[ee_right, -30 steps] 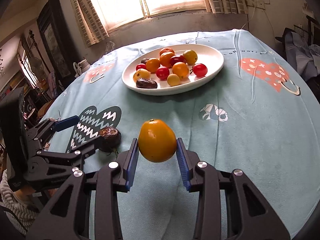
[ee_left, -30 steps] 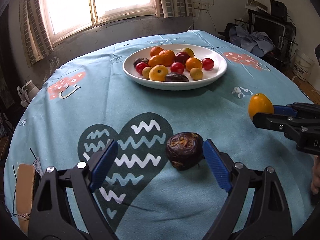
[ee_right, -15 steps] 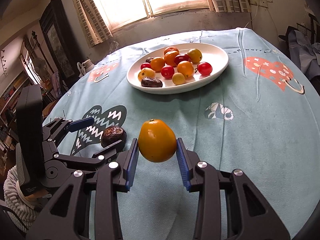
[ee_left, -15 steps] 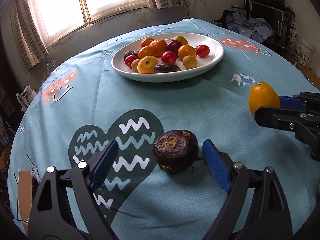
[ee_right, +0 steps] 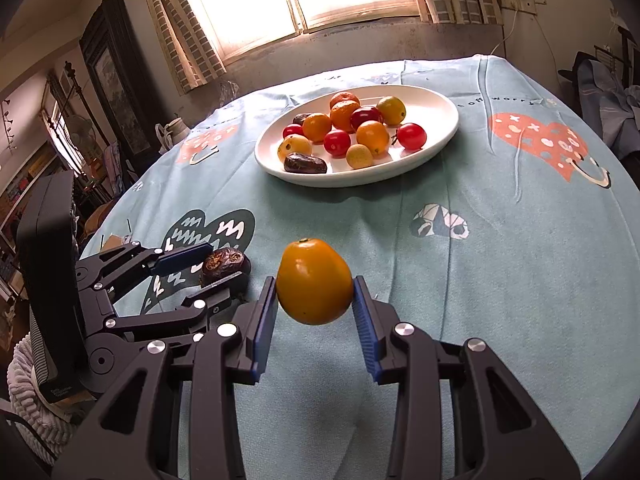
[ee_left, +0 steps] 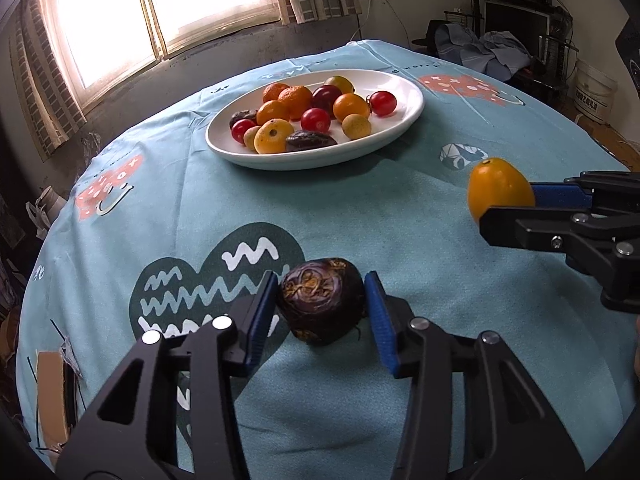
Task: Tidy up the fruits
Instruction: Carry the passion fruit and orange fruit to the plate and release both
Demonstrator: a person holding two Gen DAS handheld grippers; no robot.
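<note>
A dark purple wrinkled passion fruit [ee_left: 320, 304] rests on the teal tablecloth. My left gripper [ee_left: 321, 290] is closing around it, and both blue pads touch its sides. The right wrist view shows the same passion fruit [ee_right: 224, 264] inside the left gripper [ee_right: 206, 266]. My right gripper [ee_right: 315, 294] is shut on a smooth orange-yellow fruit [ee_right: 314, 280], held above the cloth to the right of the left gripper. That orange-yellow fruit [ee_left: 498, 192] also shows in the left wrist view. Farther back stands a white oval plate [ee_left: 404, 116] holding several oranges, cherry tomatoes and dark fruits.
The round table drops off on every side. A brown cardboard scrap [ee_left: 50, 392] lies at its near left edge. A person's white knitted sleeve [ee_right: 32, 396] sits behind the left gripper. A window is behind the plate, and clothes and a bucket [ee_left: 594, 92] lie at the right.
The left gripper's jaws have gone from wide open to closed against the passion fruit, which now sits centred between them. The right gripper and its orange-yellow fruit have stayed put.
</note>
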